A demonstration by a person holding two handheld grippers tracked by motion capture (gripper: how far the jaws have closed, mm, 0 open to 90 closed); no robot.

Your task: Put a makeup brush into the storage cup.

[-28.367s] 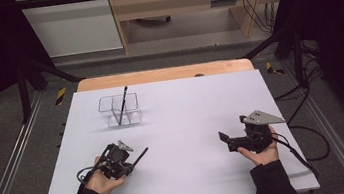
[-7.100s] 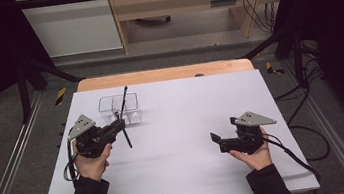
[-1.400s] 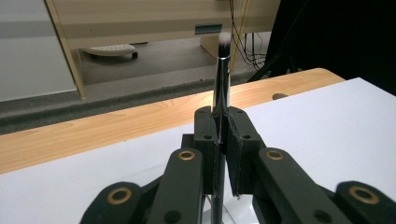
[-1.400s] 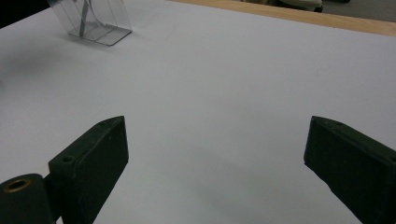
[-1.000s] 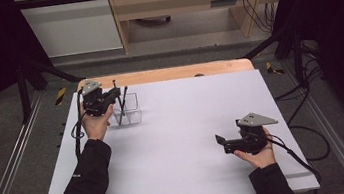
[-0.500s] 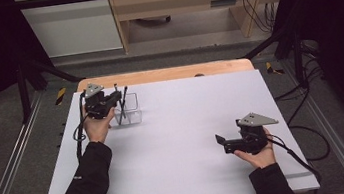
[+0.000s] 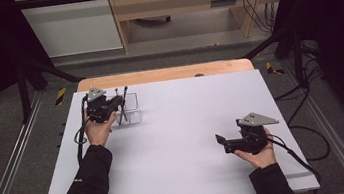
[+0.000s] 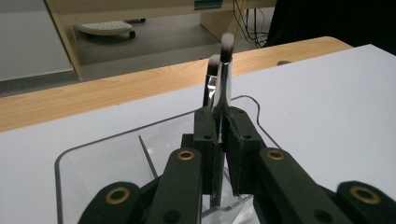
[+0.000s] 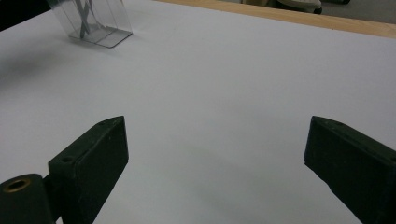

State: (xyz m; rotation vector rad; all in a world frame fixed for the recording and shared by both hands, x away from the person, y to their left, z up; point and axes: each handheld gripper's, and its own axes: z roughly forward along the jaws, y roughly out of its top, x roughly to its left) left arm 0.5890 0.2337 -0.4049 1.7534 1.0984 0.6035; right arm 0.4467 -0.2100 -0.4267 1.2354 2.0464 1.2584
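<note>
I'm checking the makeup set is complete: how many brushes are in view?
2. One brush is clamped in the left tool, standing in the clear holder. The other brush stands just behind it in the same holder. Nothing else brush-like shows on the table.

The table [image 7: 181,141] is covered by a plain white board reaching almost to every side; a strip of pale wood shows bare along the far edge. Directly on the white surface stands one clear holder [image 7: 130,110], near the far left corner. Its see-through walls are upright and its base lies flat on the board. Two thin brushes [image 8: 218,79] lean inside it.
</note>
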